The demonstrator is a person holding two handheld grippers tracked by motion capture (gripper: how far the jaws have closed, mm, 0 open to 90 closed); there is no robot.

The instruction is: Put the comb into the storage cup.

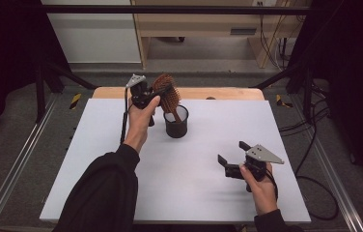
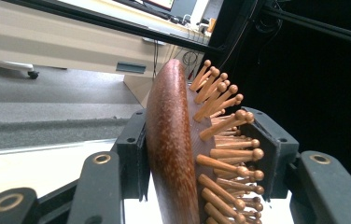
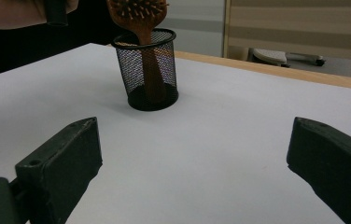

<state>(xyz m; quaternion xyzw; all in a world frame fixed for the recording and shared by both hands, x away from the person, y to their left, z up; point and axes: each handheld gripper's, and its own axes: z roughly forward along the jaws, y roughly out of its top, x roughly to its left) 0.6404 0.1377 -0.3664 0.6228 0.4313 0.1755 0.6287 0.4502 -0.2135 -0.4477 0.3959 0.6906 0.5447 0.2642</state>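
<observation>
Right gripper (image 1: 232,159): nearest to us, low over the white table (image 1: 208,193), jaws spread wide with nothing between them; well apart from the cup.
Left gripper (image 1: 162,93): at the far side, raised above the cup; in the left gripper view we see its jaws pinching the head of the hairbrush (image 2: 173,154), one pad on the smooth wooden back, the other against the bristle pins.
Hairbrush position: head up, handle down inside the black mesh cup (image 3: 147,70); leaning, not upright.
Risk, tipping: we judge the cup light; a leaning handle pressing on the rim could topple it once the brush is let go, or drag it if the brush is lifted at a slant.
Risk, slip: the pad on the pins has uneven footing, so the head may twist in the grip.
Risk, no support: our right gripper is too far off to steady the cup.
Writing: no brand, label or lettering readable on brush, cup or grippers.
</observation>
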